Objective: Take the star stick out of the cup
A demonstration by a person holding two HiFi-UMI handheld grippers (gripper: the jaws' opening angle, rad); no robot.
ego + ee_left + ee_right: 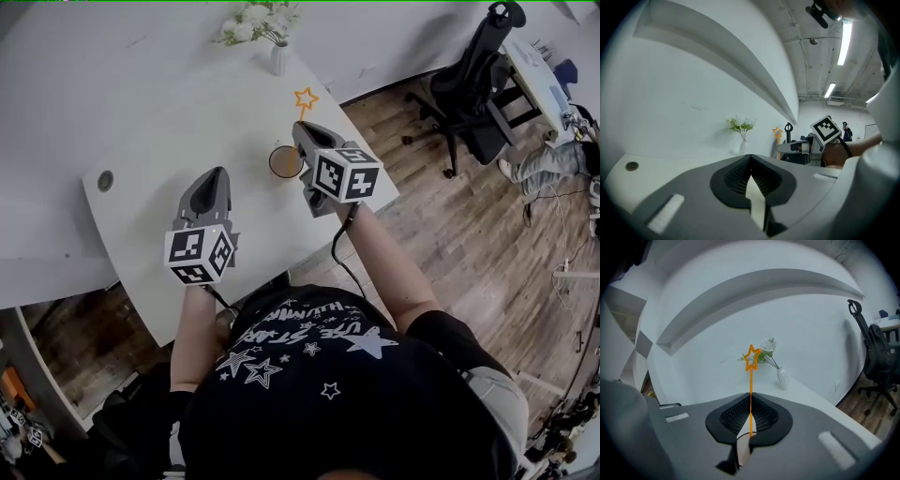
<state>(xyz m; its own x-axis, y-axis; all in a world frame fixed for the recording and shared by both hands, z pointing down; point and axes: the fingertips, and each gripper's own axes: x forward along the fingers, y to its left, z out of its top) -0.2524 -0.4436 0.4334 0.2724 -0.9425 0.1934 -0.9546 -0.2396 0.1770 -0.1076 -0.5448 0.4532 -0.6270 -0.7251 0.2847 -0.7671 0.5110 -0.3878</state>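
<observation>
An orange star stick stands above a brown cup near the white table's right edge. My right gripper is over the cup and covers part of it. In the right gripper view that gripper is shut on the thin stick, and the star rises above the jaws. My left gripper hovers to the left of the cup, apart from it. Its jaws are shut with nothing between them. From the left gripper view the star shows beside the right gripper's marker cube.
A white vase of flowers stands at the table's far edge behind the star. A round grommet sits at the table's left. A black office chair stands on the wood floor to the right, with another person's legs beyond it.
</observation>
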